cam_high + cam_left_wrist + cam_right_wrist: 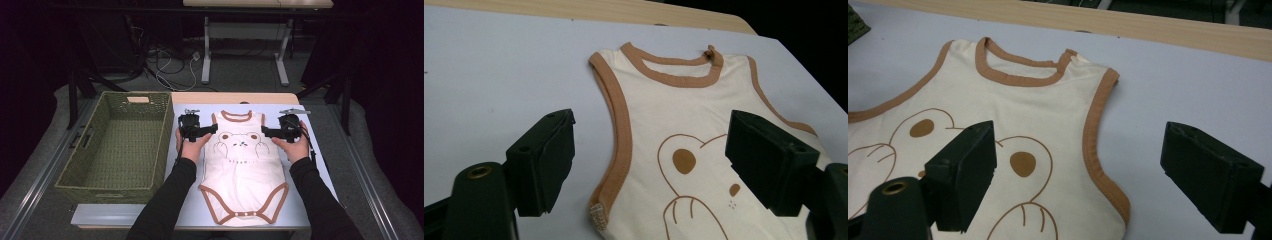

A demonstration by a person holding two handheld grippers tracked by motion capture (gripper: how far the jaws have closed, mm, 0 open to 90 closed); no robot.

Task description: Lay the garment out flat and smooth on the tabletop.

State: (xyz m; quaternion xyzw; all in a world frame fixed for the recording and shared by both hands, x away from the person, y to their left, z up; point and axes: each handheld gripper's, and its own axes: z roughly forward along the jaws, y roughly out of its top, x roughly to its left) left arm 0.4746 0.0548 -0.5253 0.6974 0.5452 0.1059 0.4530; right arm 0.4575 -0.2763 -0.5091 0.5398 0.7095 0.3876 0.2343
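Lying flat, face up on the table (310, 165): one cream bodysuit (243, 170) with brown trim and a bear print, beside an empty green basket (75, 172). Left gripper (214, 129) is hovering at its left armhole, right gripper (264, 131) at its right armhole; both are standing wide, straddling the trim edges, holding nothing. Judged progress: spreading looks done, the garment is lying smooth; folding is not yet showing, and moving it to the basket likely is remaining.

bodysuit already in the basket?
No, the bodysuit lies flat on the table, to the right of the green woven basket.
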